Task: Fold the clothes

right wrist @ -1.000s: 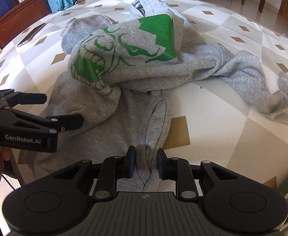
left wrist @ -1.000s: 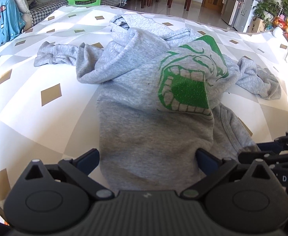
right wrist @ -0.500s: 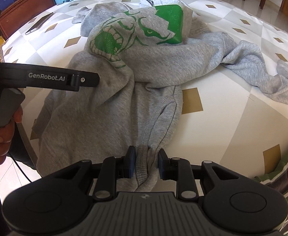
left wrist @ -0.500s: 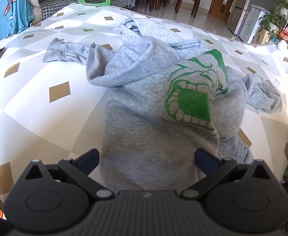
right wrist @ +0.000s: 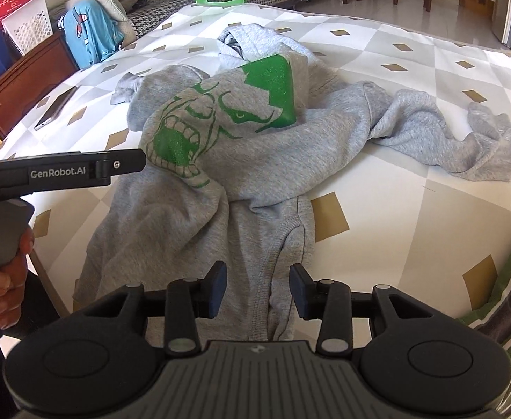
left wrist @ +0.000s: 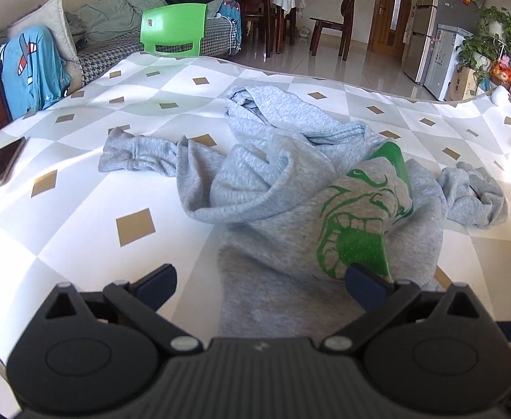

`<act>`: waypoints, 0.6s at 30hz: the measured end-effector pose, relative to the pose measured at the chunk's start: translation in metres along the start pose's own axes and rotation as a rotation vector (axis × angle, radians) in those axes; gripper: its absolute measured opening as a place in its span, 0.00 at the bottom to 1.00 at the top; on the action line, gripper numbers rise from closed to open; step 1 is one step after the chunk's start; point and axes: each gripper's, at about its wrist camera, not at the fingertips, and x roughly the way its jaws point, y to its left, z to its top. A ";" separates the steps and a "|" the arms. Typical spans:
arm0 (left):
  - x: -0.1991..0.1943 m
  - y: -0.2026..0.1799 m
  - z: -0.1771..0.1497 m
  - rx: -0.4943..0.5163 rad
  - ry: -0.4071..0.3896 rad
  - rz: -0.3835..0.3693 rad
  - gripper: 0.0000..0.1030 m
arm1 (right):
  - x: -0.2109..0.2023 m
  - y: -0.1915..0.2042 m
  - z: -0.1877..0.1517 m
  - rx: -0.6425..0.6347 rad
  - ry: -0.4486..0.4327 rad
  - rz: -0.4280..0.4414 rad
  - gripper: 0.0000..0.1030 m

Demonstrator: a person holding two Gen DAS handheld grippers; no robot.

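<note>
- Our left gripper [left wrist: 260, 281] is tilted downward, its jaws spread wide with nothing pinched.
- Our left hand [right wrist: 5, 276] wraps its handle.
- Our right gripper [right wrist: 257, 289] is tilted downward, jaws opening, pads off the cloth between them.

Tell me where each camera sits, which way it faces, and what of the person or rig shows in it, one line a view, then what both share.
Left wrist: on the left gripper, looking down along its open fingers at the grey hoodie on the patterned table.
Right wrist: on the right gripper, jaws opening around the hoodie's hem; the other gripper and the person's hand show at left.
Shared: hoodie, phone, green chair.
</note>
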 end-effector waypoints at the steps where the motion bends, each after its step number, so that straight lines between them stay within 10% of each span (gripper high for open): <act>1: 0.000 0.000 0.003 0.027 -0.005 0.013 1.00 | 0.002 0.001 0.000 -0.004 0.005 0.003 0.39; 18: 0.035 0.017 0.038 0.423 -0.011 -0.084 0.88 | 0.020 0.009 0.008 -0.007 0.065 0.040 0.43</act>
